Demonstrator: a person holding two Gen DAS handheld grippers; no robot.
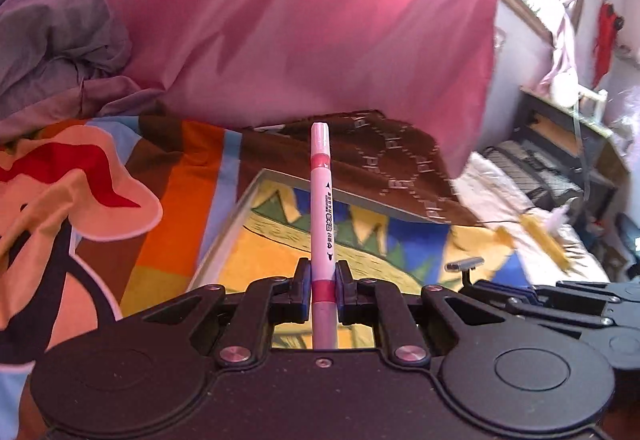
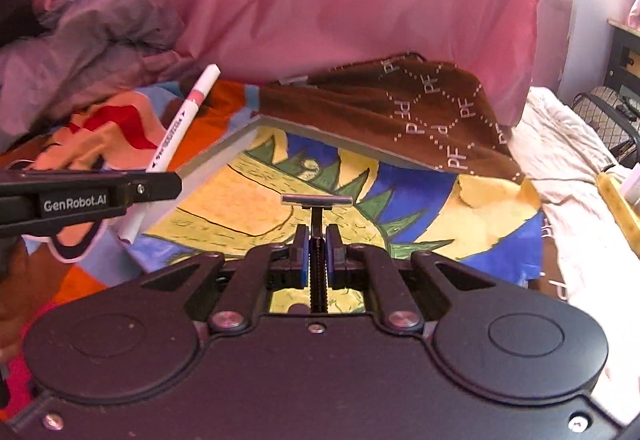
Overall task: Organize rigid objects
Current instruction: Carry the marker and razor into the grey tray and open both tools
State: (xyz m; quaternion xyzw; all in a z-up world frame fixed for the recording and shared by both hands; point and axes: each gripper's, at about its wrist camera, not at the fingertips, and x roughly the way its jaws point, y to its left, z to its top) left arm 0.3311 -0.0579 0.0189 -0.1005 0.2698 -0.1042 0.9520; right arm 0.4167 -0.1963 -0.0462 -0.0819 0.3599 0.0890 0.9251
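In the left wrist view a white marker [image 1: 321, 199] with pink bands stands upright between the fingers of my left gripper [image 1: 323, 276], which is shut on its lower part. The right gripper [image 2: 317, 244] is shut on the black ribbed handle of a razor [image 2: 316, 199], its silver head lying crosswise above the fingertips. Both hover over a colourful painted canvas [image 2: 248, 175] lying on the bed. From the right wrist view, the left gripper [image 2: 160, 183] and marker [image 2: 180, 119] are at the left, close to the canvas corner. The razor head [image 1: 464, 264] shows at the right of the left view.
A brown patterned cloth [image 2: 400, 107] covers the canvas's far part. A large pink pillow [image 1: 320, 19] rises behind it, with crumpled grey fabric [image 1: 52, 31] at the left. A cartoon bedsheet [image 1: 80, 179] lies on the left; a yellow object [image 1: 548, 240] and dark furniture [image 1: 560, 143] are on the right.
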